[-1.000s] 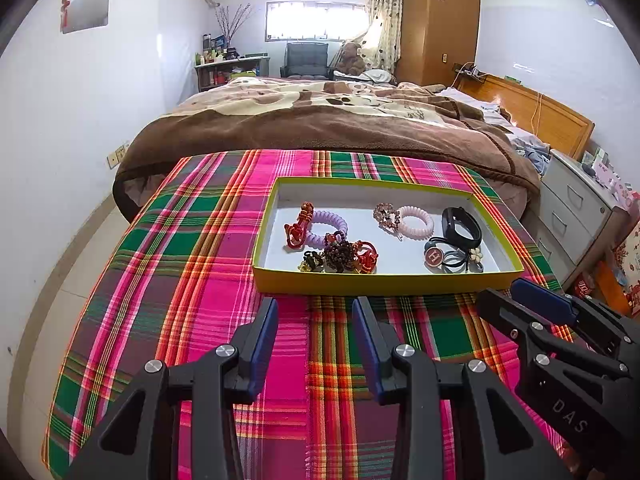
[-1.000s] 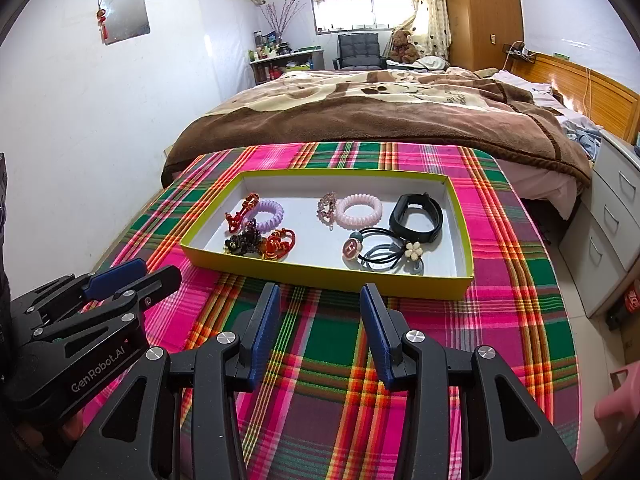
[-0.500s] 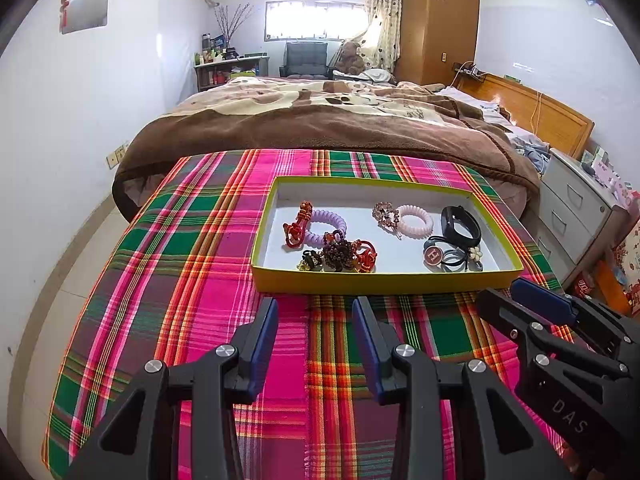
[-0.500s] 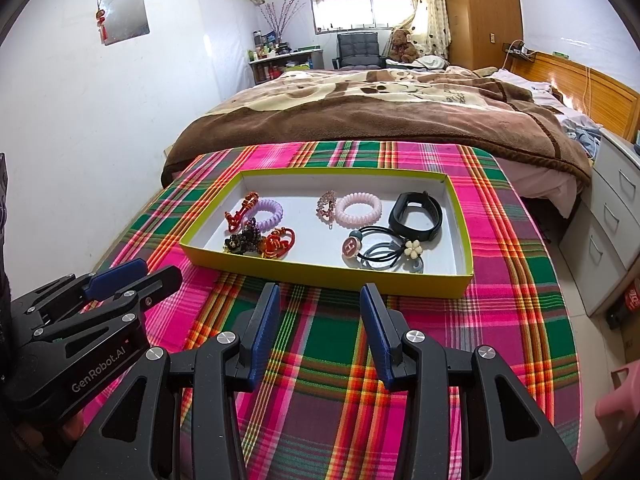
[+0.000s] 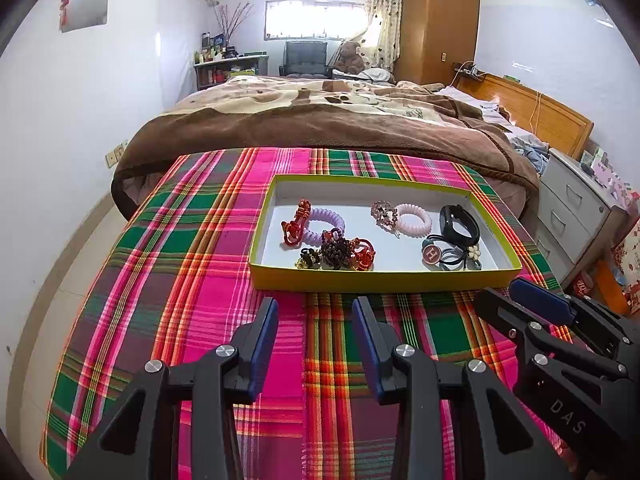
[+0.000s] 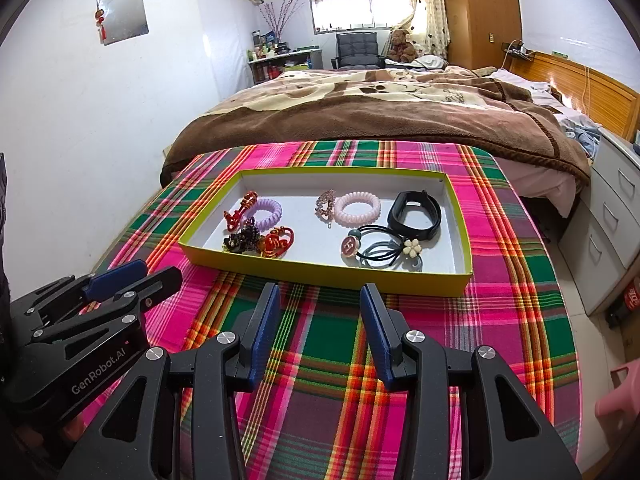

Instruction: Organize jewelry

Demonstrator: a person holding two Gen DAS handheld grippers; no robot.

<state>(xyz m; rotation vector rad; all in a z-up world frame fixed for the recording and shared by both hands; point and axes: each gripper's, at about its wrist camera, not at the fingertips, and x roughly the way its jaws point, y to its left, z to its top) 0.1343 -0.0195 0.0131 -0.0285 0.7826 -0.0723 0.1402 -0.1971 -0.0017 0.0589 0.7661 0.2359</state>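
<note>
1. From my left wrist view, my left tongs (image 5: 314, 312) stood wide apart with nothing between them, hanging over the plaid bench (image 5: 192, 280) just short of the yellow tray (image 5: 380, 280).
2. All the jewelry lay inside that tray: a purple coil tie (image 5: 325, 220) and a red knotted piece (image 5: 295, 224) toward its left end, a dark beaded cluster (image 5: 335, 254) against its near wall, a pink coil tie (image 5: 414, 220) and a black band (image 5: 458, 222) toward its right end, and a bundle of black ties (image 5: 452, 254) in its near right corner.
3. My right tongs (image 5: 516, 296) showed side-on off the tray's near right corner; from there I could not tell their gap.
4. From my right wrist view, my right tongs (image 6: 320, 304) were equally wide open and held nothing, just short of the tray's (image 6: 320, 274) near wall. My left tongs (image 6: 132, 276) lay off its near left corner.
5. My judgement: with every piece already in the tray, this fitted either sorting yet to come or sorting finished. Any further pick would have called for a fine pinch, since the left-end pieces touched and overlapped.
</note>
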